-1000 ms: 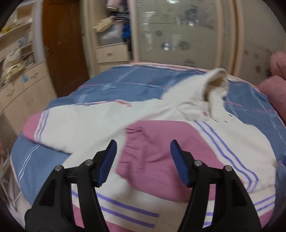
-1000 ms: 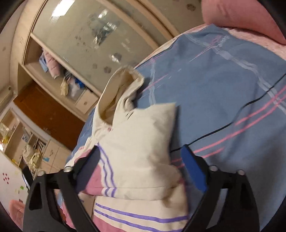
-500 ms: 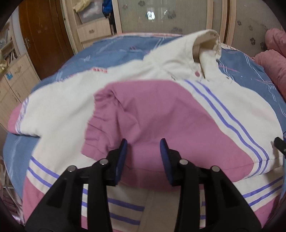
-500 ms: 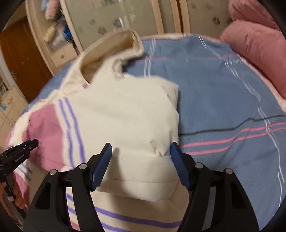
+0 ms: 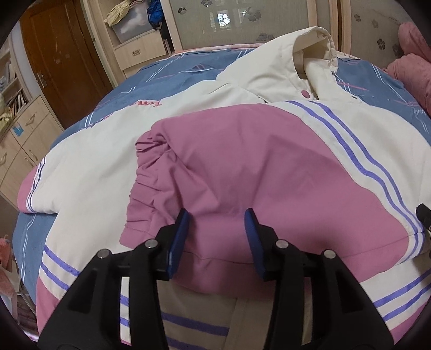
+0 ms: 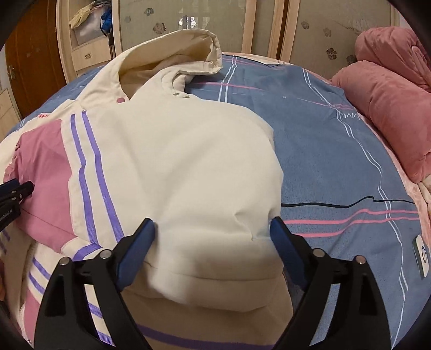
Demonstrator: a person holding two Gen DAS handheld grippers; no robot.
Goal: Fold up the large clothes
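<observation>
A cream and pink hooded jacket [image 5: 269, 150] with purple stripes lies on the blue plaid bed; its right sleeve is folded across the body, with the pink cuff [image 5: 150, 188] at the left. My left gripper [image 5: 216, 223] is open, its jaws on either side of a ridge of the pink sleeve. My right gripper [image 6: 212, 231] is open wide, its jaws straddling the cream upper sleeve [image 6: 194, 172] near the jacket's right edge. The hood [image 6: 177, 51] stands up at the far end. The left gripper also shows at the left edge of the right wrist view [image 6: 13, 191].
The blue plaid bedspread [image 6: 336, 161] extends to the right. Pink pillows [image 6: 390, 102] lie at the right. A small white device [image 6: 421, 255] lies on the bed at the right edge. A wardrobe with frosted doors [image 5: 229, 21] and a wooden door [image 5: 62, 62] stand behind.
Both grippers have moved forward and down onto the folded sleeve. The left jaws narrowed from a second ago; the right jaws are a little wider than half a second ago.
</observation>
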